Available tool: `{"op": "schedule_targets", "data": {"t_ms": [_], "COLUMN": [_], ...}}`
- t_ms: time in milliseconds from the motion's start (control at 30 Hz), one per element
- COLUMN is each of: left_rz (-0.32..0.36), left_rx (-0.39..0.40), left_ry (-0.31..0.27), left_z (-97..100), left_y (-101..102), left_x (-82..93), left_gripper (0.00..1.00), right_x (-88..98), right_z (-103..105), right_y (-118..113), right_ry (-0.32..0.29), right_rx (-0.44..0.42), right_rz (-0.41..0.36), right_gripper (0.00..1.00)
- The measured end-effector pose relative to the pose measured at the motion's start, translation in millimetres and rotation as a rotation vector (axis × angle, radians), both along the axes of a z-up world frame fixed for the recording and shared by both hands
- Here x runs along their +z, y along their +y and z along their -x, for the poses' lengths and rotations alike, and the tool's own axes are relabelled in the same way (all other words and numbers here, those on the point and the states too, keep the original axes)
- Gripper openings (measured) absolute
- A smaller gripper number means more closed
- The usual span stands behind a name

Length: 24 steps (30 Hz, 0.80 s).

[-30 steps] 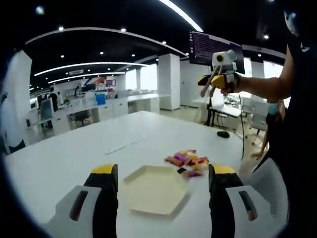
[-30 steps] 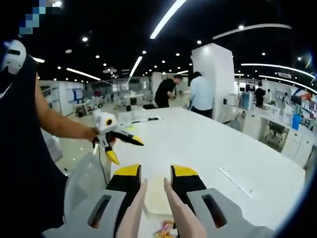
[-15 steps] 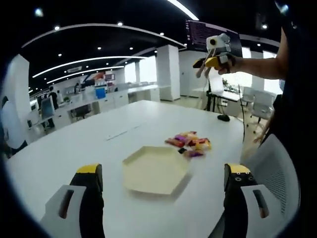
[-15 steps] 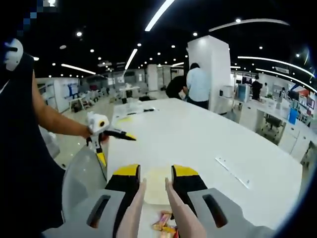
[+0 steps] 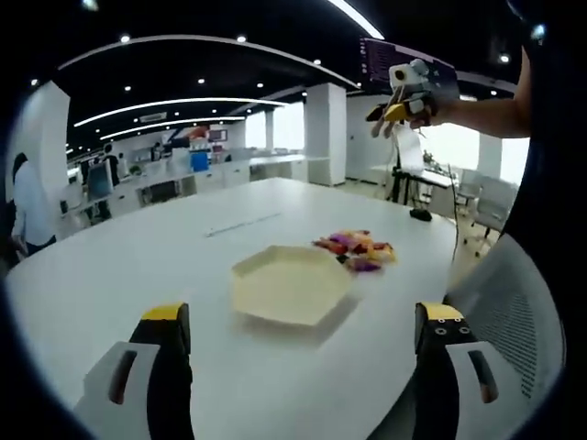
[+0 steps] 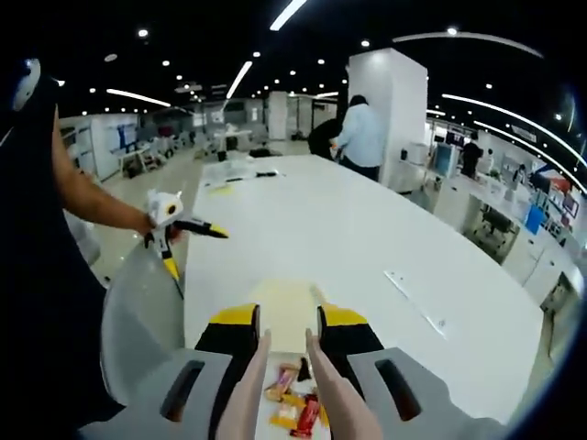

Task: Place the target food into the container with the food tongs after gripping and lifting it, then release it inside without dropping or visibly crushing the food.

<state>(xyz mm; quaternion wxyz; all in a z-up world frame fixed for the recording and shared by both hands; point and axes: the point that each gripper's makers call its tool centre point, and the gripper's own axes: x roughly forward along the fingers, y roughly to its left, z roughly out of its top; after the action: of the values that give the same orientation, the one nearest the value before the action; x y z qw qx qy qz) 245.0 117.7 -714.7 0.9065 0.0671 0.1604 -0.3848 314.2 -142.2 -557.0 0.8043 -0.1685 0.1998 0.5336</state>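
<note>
My right gripper [image 6: 285,341] is clamped on the tongs [image 6: 284,394], high over the snacks [image 6: 295,408] beside the tray [image 5: 290,284]. Left gripper [image 5: 298,316] spread wide. I'd drop slowly, pinch one wrapper gently.

Left gripper [image 5: 295,321] jaws spread much wider than a second ago. Right gripper [image 6: 284,321] tipped down over the bench's near edge; the tongs [image 6: 326,390] between its fingers now hang above the wrapped snacks [image 6: 295,408], barely in view earlier.
</note>
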Motion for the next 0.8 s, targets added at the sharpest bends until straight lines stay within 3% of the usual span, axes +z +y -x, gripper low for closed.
{"op": "schedule_targets", "data": {"t_ms": [133,267,367,567,633,700,800], "left_rz": [-0.032,-0.048,-0.062,-0.034,0.06,0.02,-0.031], "left_rx": [0.008,-0.019,-0.029,0.014,-0.018,0.011,0.021], "left_ry": [-0.01,-0.033,-0.031,0.007,-0.067,-0.081,-0.022], "left_z": [6.0,9.9,11.5,21.3,23.1,21.8,23.7], "left_y": [-0.6,-7.6,-4.5,3.1,-5.6,-0.7,-3.7], "left_x": [-7.8,-2.4,-5.1,-13.1,5.4,2.8,-10.9], "left_gripper": [0.99,0.99,0.99,0.99,0.99,0.99,0.99], "right_x": [-3.6,-5.9,-10.8,-21.1,-22.7,-25.6,-32.8], "right_z": [-4.7,-9.3,-10.7,-9.7,-8.7,-9.2,-7.0], "right_y": [0.9,2.2,1.9,-0.6,-1.3,-3.9,-9.1], "right_ry": [0.018,0.051,0.026,0.032,0.039,0.048,0.078], "right_rx": [-0.011,-0.033,-0.026,-0.001,0.013,0.021,0.033], "right_rz": [0.032,0.047,0.083,0.131,0.131,0.127,0.133], "right_gripper": [0.25,0.25,0.24,0.24,0.24,0.24,0.24]}}
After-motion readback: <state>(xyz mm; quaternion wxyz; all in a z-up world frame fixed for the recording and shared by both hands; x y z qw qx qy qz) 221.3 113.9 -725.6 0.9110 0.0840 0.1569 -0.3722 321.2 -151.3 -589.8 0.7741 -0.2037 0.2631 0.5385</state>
